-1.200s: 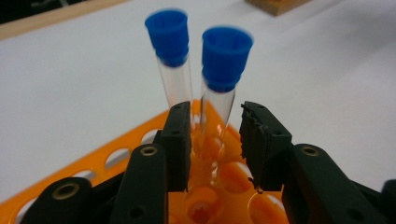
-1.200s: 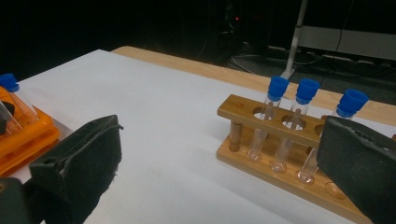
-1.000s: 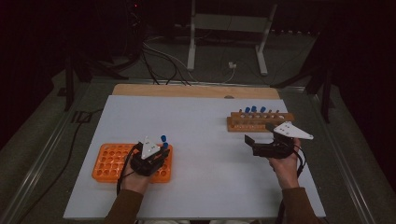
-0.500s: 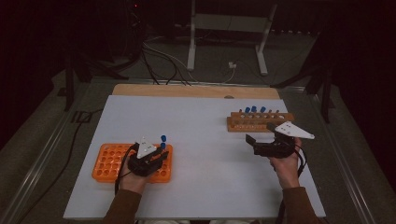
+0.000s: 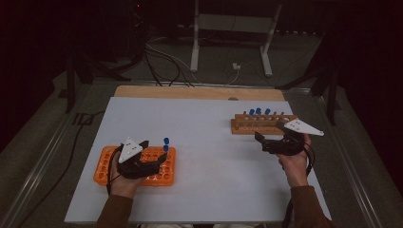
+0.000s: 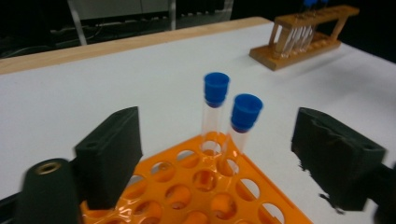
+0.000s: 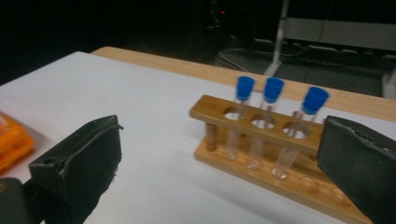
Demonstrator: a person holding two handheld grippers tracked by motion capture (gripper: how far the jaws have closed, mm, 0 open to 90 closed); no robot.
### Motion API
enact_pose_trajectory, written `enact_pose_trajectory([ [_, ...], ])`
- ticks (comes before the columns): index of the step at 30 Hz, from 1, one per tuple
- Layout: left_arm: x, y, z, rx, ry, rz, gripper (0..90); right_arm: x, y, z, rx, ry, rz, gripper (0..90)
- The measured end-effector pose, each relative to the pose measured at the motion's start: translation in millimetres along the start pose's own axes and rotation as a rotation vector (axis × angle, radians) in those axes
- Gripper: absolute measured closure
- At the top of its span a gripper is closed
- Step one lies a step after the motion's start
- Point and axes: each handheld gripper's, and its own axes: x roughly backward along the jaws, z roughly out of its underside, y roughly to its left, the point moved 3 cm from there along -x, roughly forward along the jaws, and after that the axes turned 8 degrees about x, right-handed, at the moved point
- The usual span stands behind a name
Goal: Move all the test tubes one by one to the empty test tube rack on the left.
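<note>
A: What carries everything?

B: A white-topped desk (image 5: 204,142) with a pale wooden strip along its far edge, in a dark room with cables and a metal stand on the floor beyond. Near the left front corner lies a flat orange plastic tube rack full of round holes (image 5: 105,167); toward the far right edge stands a wooden tube rack (image 5: 243,124) holding three clear tubes with blue caps.

A: And the claws?

B: The left claw (image 5: 161,160) hovers over the orange rack. Its jaws have just been opening and now stand released, nothing pressed between them. Two clear blue-capped test tubes (image 6: 215,109) stand upright in holes at the orange rack's far right corner, long axes vertical, just ahead of that claw and centred between its jaws.

A: The right one?

B: The right claw (image 5: 260,141) is also spread wide and empty, just in front of the wooden rack, facing its tubes. I judge it the nearer hand for the next pick there.
</note>
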Motion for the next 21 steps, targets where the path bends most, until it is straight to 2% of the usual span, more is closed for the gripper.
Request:
enact_pose_trajectory([
  [4, 1.2, 5.7, 0.2, 0.020, -0.012, -0.005, 9.1, -1.8, -9.6, -3.5, -0.016, 0.004, 0.030, 0.0],
  [8, 1.4, 7.7, 0.0, 0.017, -0.012, -0.035, 1.2, -6.7, -17.7, -6.2, -0.034, 0.014, 0.041, 0.0],
  [10, 1.9, 8.9, -0.2, 0.016, -0.015, -0.046, 0.3, -10.0, -21.4, -7.9, -0.035, 0.023, 0.050, 0.0],
  [17, 1.6, 10.9, 2.4, 0.030, -0.015, -0.044, 0.4, -25.4, -40.7, -11.0, -0.053, 0.071, 0.078, 4.1],
  [21, 0.2, 10.1, 4.2, 0.029, -0.008, -0.046, 0.4, -32.9, -50.2, -12.9, -0.052, 0.093, 0.103, 10.4],
])
